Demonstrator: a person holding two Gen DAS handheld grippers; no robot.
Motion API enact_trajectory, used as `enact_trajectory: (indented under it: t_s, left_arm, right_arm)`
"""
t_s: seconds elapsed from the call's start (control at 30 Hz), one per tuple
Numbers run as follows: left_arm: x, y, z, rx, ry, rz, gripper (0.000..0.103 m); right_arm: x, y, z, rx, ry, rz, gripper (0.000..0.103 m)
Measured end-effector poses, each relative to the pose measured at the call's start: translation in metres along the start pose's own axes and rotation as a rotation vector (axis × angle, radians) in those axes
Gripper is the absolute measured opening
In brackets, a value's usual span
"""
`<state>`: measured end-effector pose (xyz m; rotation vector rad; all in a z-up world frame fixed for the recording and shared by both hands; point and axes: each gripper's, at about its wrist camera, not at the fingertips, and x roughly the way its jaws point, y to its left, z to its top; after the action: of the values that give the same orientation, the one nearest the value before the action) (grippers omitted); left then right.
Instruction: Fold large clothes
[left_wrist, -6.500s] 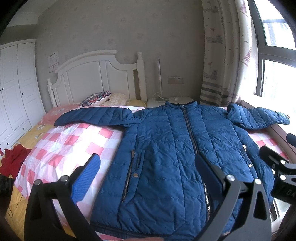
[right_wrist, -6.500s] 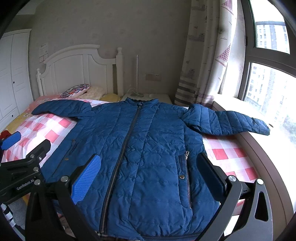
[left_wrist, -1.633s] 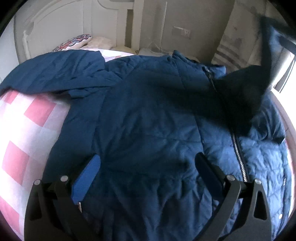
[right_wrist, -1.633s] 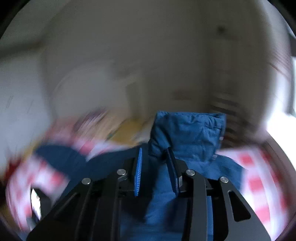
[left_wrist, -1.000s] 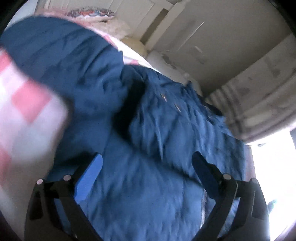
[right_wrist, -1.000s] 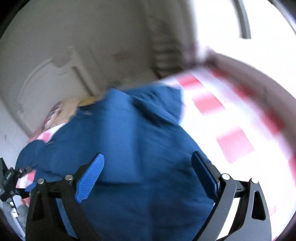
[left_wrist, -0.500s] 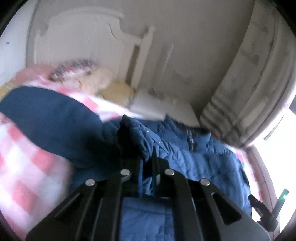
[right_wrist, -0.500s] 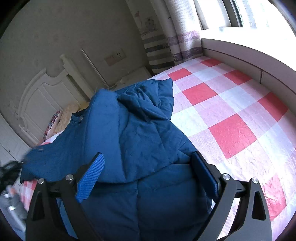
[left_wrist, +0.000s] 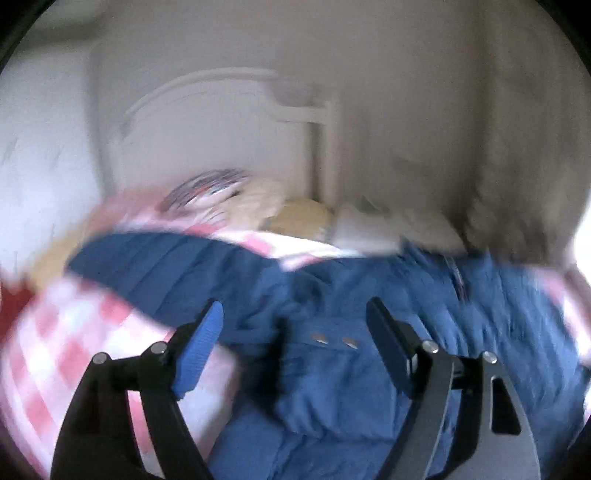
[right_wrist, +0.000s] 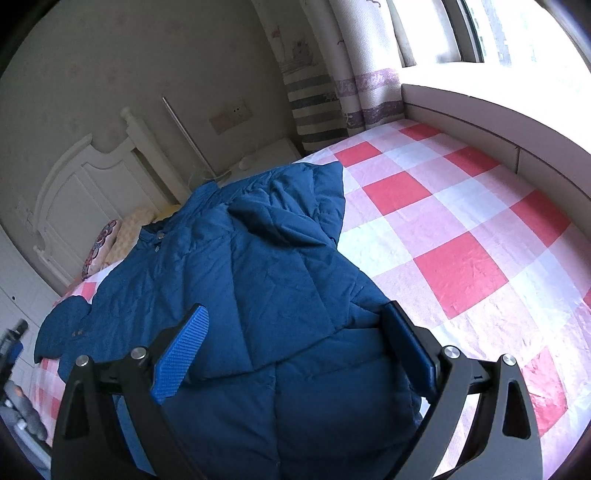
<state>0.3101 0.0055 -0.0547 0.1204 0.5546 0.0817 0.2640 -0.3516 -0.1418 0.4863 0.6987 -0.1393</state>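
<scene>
A large blue quilted jacket lies on the pink checked bed. Its right side and sleeve are folded over onto the body. In the blurred left wrist view the jacket fills the lower middle, with its left sleeve stretched out to the left over the bedspread. My left gripper is open and empty just above the jacket near its left shoulder. My right gripper is open and empty above the folded part.
A white headboard and pillows stand at the far end. A curtain and a window ledge run along the right side. A white nightstand sits between them. A red cloth lies at the left.
My left gripper was shut on a fold of the jacket half a second ago and has now opened and let it go. My right gripper has stayed open and hardly moved.
</scene>
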Motion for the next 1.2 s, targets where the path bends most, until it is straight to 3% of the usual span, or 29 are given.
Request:
enact_trajectory:
  t_s: [0.07,0.17,0.2,0.33,0.5,0.63,0.7,0.8,0.9,1.03,1.1,1.13,1.2]
  left_arm:
    - [0.024,-0.030,-0.008,0.112,0.071,-0.025,0.079]
    - [0.092,-0.042,-0.036,0.070,0.326,-0.110,0.079]
    - [0.101,-0.044,-0.042,0.070,0.342,-0.111,0.080]
    - [0.097,-0.058,-0.052,0.151,0.281,-0.089,0.083]
    - [0.097,-0.055,-0.053,0.128,0.289,-0.104,0.088]
    - [0.099,-0.052,-0.051,0.114,0.288,-0.125,0.092]
    - [0.100,-0.051,-0.050,0.106,0.289,-0.137,0.094]
    - [0.100,-0.050,-0.051,0.094,0.290,-0.163,0.099]
    - [0.101,-0.050,-0.051,0.092,0.294,-0.174,0.101]
    - [0.101,-0.050,-0.051,0.089,0.295,-0.179,0.101]
    - [0.101,-0.050,-0.051,0.088,0.294,-0.181,0.101]
    - [0.102,-0.050,-0.051,0.087,0.293,-0.182,0.101]
    - [0.102,-0.050,-0.052,0.085,0.291,-0.184,0.101]
  right_arm:
    - [-0.001,0.001,0.000,-0.005,-0.006,-0.002,0.091]
    - [-0.006,0.004,-0.001,-0.025,-0.033,-0.003,0.082]
    - [-0.007,0.006,-0.002,-0.037,-0.039,0.003,0.080]
    - [-0.008,0.012,0.000,-0.060,-0.023,-0.015,0.073]
    - [-0.007,0.059,0.014,-0.197,-0.027,-0.037,0.073]
    - [0.023,0.114,0.039,-0.399,-0.006,-0.082,0.073]
    - [0.056,0.124,0.049,-0.444,0.065,-0.095,0.075]
    - [0.115,0.105,0.048,-0.415,0.250,-0.171,0.078]
    - [0.106,0.100,0.052,-0.367,0.233,-0.136,0.078]
    - [0.078,0.079,0.060,-0.273,0.096,-0.134,0.081]
    - [0.093,0.066,0.054,-0.272,0.154,-0.184,0.084]
    - [0.102,0.061,0.051,-0.267,0.200,-0.167,0.085]
    - [0.095,0.064,0.058,-0.252,0.209,-0.214,0.085]
